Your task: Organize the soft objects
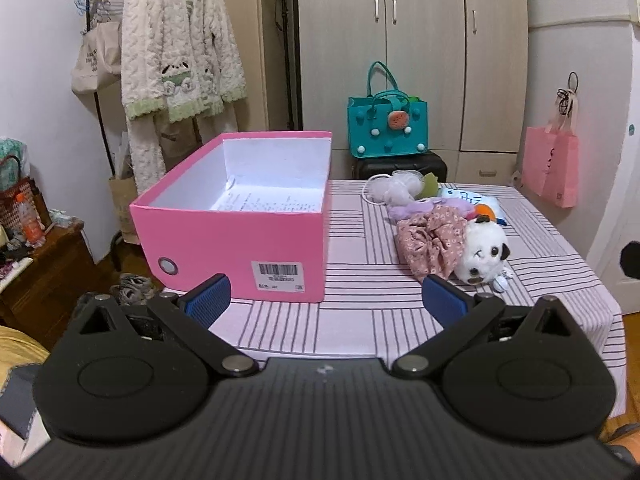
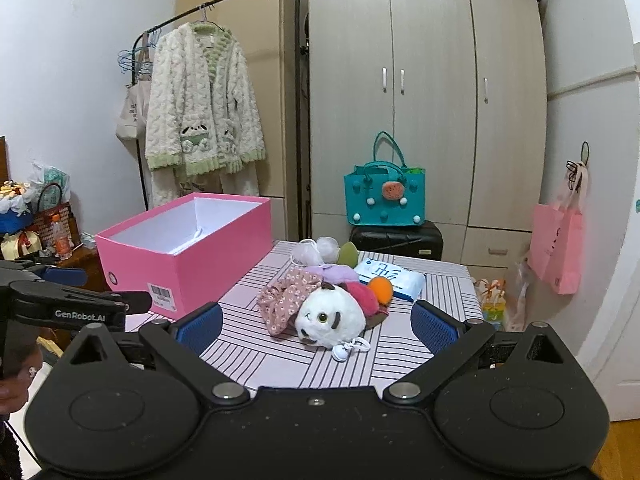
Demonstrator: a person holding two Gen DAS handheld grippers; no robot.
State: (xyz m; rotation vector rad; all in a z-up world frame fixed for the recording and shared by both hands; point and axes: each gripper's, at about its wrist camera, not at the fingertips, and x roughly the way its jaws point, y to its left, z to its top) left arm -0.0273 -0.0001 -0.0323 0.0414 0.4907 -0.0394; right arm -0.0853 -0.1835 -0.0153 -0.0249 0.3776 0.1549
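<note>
Right wrist view, wardrobe (image 2: 424,100): beige, doors closed, at the back wall.
Table (image 2: 440,280): covered with a pink cloth with dark stripes.
Pink box (image 2: 208,256): lidless, white inside, on the table's left part; barcode label on the near end.
Teal bag (image 2: 384,196): on a black case behind the table.
Soft pile: right of the box, apart from it, on the cloth.
Plush panda (image 2: 332,316): white, nearest item of the pile, lying on its side.
Floral cloth (image 2: 288,296): crumpled, touching the panda's left.
Orange ball (image 2: 380,289): behind the panda.
Left gripper (image 1: 326,296): jaws spread wide, empty, low over the near table edge.
Right gripper (image 2: 316,322): jaws spread wide, empty, panda framed between the blue pads.
</note>
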